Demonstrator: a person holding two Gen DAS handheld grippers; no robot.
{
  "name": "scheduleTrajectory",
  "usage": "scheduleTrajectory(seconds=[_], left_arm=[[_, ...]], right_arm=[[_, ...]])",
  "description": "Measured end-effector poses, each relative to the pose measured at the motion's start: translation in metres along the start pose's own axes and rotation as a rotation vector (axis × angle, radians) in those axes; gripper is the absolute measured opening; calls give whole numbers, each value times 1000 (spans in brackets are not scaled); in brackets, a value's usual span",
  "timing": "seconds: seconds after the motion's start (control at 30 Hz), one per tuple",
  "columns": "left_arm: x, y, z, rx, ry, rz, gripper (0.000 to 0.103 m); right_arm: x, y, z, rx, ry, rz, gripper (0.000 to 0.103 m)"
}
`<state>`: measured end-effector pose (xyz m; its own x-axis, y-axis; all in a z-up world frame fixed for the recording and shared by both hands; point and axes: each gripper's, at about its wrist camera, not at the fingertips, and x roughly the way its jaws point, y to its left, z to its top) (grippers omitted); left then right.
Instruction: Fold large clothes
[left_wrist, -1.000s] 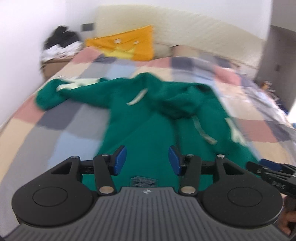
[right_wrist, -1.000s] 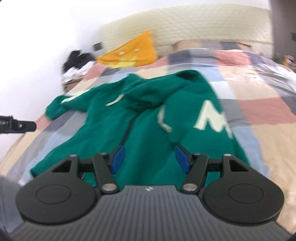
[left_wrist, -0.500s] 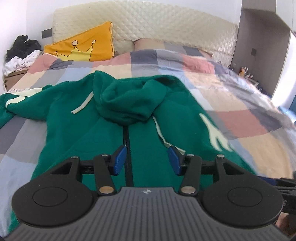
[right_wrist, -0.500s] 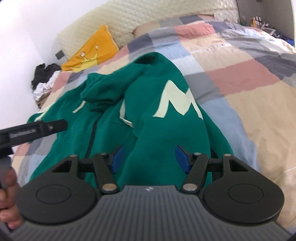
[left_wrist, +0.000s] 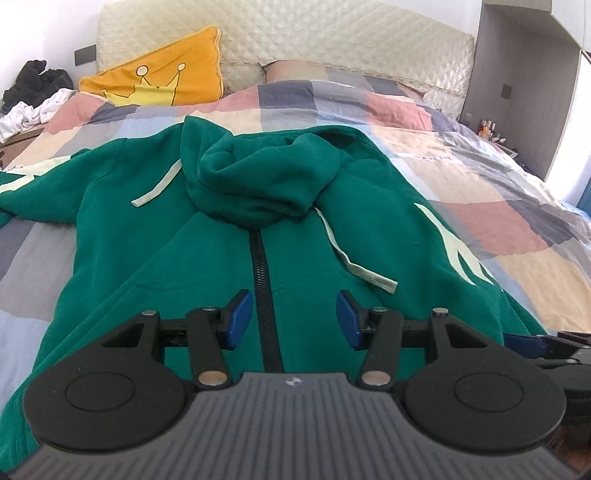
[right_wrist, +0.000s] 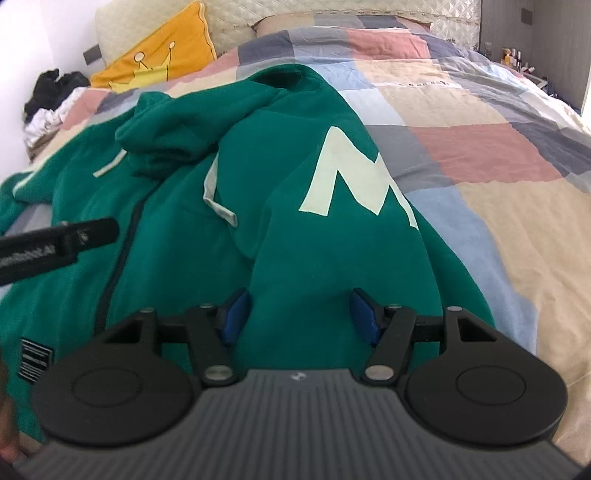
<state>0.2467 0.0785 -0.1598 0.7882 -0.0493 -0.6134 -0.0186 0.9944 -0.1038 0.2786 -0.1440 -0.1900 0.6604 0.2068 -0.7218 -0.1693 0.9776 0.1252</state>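
Green hoodie (left_wrist: 155, 236) lies front-up on the bed (left_wrist: 491, 206), zipper (left_wrist: 263, 280) closed, hood (left_wrist: 258, 177) bunched at the collar. My left tongs (left_wrist: 294, 319) sit above the zipper, blades apart, gripping nothing. My right tongs (right_wrist: 300, 315) are apart too, above the right sleeve (right_wrist: 354, 236) with the pale M.

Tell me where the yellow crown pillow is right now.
In the left wrist view, the yellow crown pillow leans against the quilted headboard at upper left, beyond the green hoodie.
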Motion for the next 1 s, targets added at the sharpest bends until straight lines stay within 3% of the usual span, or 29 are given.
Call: scheduleTrajectory(seconds=[0.1, 0.2, 0.27, 0.37, 0.5, 0.63, 0.83, 1.0], left_arm=[[-6, 1, -4, -13, -3, -8, 56], [-14, 2, -8, -40, -5, -15, 56], [-18, 3, -11, -57, -4, -24, 56], [-22, 4, -17, -57, -2, -34, 56], [-22, 7, -23, -85, 23, -38, 56], [-19, 20, -26, -186, 63, -81, 56], [-3, 37, -28, -262, 103, -83, 56], [12, 44, -26, -315, 125, -99, 56]], right_arm=[[1, 2, -1, -10, 5, -20, 59], [5, 4, -2, -25, 21, -47, 48], [8, 5, -3, -28, 37, -60, 25], [7, 3, -2, -8, 40, -61, 12], [-14, -8, 8, 53, -9, -42, 9], [-55, -33, 39, 86, -164, -50, 9], [-97, -91, 121, 114, -312, -148, 9], [-93, -135, 204, 106, -351, -293, 9]])
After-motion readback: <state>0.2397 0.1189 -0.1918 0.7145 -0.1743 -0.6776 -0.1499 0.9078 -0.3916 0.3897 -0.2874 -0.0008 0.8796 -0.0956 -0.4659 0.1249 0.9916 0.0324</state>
